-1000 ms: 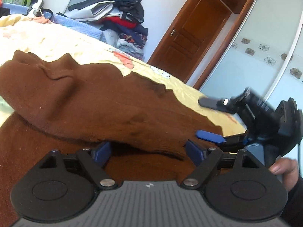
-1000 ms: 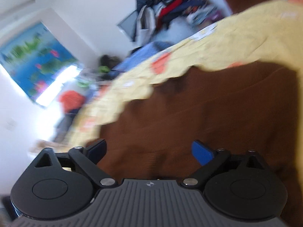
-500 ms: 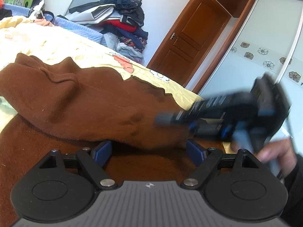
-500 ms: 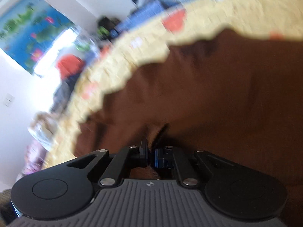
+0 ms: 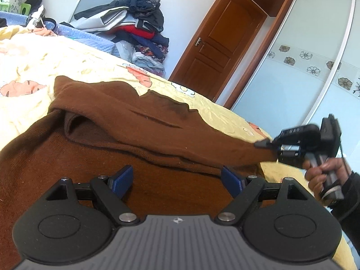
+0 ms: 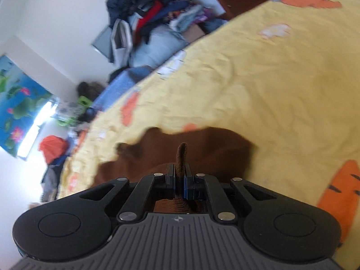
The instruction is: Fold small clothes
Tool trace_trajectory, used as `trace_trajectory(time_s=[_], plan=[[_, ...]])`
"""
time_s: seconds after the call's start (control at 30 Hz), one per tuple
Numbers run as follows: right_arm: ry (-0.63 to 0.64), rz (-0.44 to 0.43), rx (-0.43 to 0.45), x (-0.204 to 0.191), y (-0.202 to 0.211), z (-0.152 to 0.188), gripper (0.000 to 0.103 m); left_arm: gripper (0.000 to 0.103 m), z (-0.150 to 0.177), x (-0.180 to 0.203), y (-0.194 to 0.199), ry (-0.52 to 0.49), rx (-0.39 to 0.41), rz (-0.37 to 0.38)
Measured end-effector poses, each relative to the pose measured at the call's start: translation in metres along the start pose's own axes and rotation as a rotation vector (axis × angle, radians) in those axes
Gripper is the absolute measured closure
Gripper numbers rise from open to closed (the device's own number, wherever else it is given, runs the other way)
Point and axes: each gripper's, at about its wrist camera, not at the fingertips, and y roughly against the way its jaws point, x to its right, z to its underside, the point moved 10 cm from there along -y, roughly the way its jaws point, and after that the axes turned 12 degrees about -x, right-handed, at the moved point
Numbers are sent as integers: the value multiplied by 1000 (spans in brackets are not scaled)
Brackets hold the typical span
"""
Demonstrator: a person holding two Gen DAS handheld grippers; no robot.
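A brown knitted garment (image 5: pixel 126 132) lies spread on a yellow bedsheet (image 5: pixel 40 67), with a long sleeve or fold stretched across it toward the right. My right gripper (image 5: pixel 273 149) is shut on the end of that sleeve, pulled out past the garment's right side. In the right wrist view a thin ridge of brown cloth (image 6: pixel 181 157) stands pinched between the blue pads, under my right gripper (image 6: pixel 179 183). My left gripper (image 5: pixel 176 180) stays open low over the garment's near part, its blue pads (image 5: pixel 122 180) wide apart, nothing between them.
A pile of clothes (image 5: pixel 135 29) stands against the white wall beyond the bed. A brown door (image 5: pixel 216 51) and a sliding wardrobe (image 5: pixel 315 72) lie to the right. A person's hand (image 5: pixel 321 173) holds the right gripper's handle. The sheet (image 6: pixel 281 78) has orange carrot prints.
The right gripper went from open to shut on the brown cloth, then pulled it away to the right, stretching the sleeve out. The left gripper has stayed where it was, open.
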Motion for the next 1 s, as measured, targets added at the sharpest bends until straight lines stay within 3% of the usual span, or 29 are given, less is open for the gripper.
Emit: trace_trajectory(time_s=[0.17,0.3,0.4,0.47,0.53,0.6,0.67,0.73,0.77,0.8,0.83,0.93,1.0], plan=[[-7,-44,-6,1,-14,4,90,18,-3,-4,2,8,3,-17],[17,-42,-34,-2,-18,2,90,18,-31,-21,36,99,94,-27],[10,-23,-25,9,-16,-4,90,18,-71,-54,54,142,169,-143],[-9,-10,-23,20,-16,-6,86,18,-92,-83,45,153,143,-234],[-1,26,-35,26,-18,-3,83,18,-101,-111,22,197,40,-254],[11,5,6,23,-7,-2,58,18,-98,-133,0,274,-71,-225],[28,-14,90,18,10,-5,38,18,-92,-141,-16,310,-133,-194],[78,25,135,10,17,-7,38,19,-94,-137,-22,263,-121,-203],[122,52,135,4,16,-8,38,25,-95,-134,-26,242,-128,-209],[174,84,129,-3,13,-6,38,67,-94,-129,-33,222,-137,-210],[241,127,119,-10,8,-3,38,87,-93,-125,-40,196,-166,-207],[465,254,83,-29,-13,16,39,89,-102,-114,-38,44,-129,-336],[525,329,5,-21,-33,28,40,89,-109,-106,-28,-29,-64,-402]])
